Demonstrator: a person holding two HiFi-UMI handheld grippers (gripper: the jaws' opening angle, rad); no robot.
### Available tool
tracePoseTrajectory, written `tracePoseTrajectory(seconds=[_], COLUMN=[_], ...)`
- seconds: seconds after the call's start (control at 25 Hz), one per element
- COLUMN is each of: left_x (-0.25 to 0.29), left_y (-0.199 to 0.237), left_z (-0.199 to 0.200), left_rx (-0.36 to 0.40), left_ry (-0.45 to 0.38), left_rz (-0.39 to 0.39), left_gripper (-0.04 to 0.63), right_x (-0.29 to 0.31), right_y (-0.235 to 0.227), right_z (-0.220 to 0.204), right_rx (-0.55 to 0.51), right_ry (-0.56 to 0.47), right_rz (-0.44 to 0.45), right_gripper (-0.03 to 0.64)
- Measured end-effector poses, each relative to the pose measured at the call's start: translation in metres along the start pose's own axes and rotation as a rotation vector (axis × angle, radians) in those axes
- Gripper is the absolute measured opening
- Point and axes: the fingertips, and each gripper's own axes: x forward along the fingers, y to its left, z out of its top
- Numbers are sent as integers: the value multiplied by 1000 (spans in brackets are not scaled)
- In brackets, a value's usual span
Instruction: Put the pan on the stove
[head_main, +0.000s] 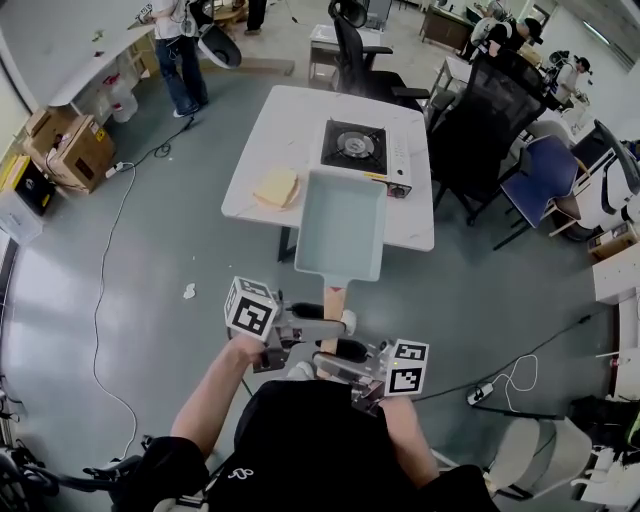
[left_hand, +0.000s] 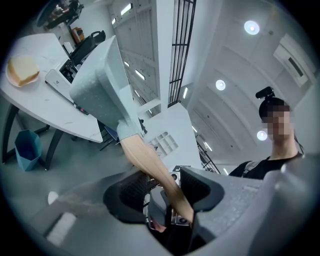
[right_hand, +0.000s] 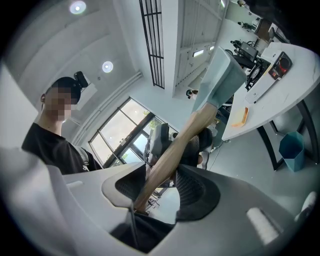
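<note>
Carrying the pan (head_main: 342, 225) is the stage I judge to be in hand. The left tongs (left_hand: 165, 190) are closed on its wooden handle (head_main: 333, 300) nearer the pan body, and the right tongs (right_hand: 162, 186) are closed on the same handle nearer its free end, so neither has any spare opening. The pale green rectangular pan is held up over the near edge of the white worktop (head_main: 262, 140), just short of the portable gas stove (head_main: 357, 147) and not touching it. The pickup is done. What is left, in my judgement, is to bring the pan forward over the burner, lower it and release both tongs. A yellow slice, probably bread (head_main: 277, 187), lies beside the pan's path.
</note>
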Motion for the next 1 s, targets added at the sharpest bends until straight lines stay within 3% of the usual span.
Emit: tracePoseTrajectory(seconds=[0.52,1.0], left_x=[5,20], left_y=[33,86], left_z=[47,99], left_rx=[-2,-56], left_ry=[-14,-27], left_rz=[-1,-11], left_gripper=[209,209], right_x=[2,-4], right_y=[-37,-95], right_z=[44,94], right_rx=[-14,28], right_ry=[-3,-7], right_rz=[0,-20], right_gripper=[192,192])
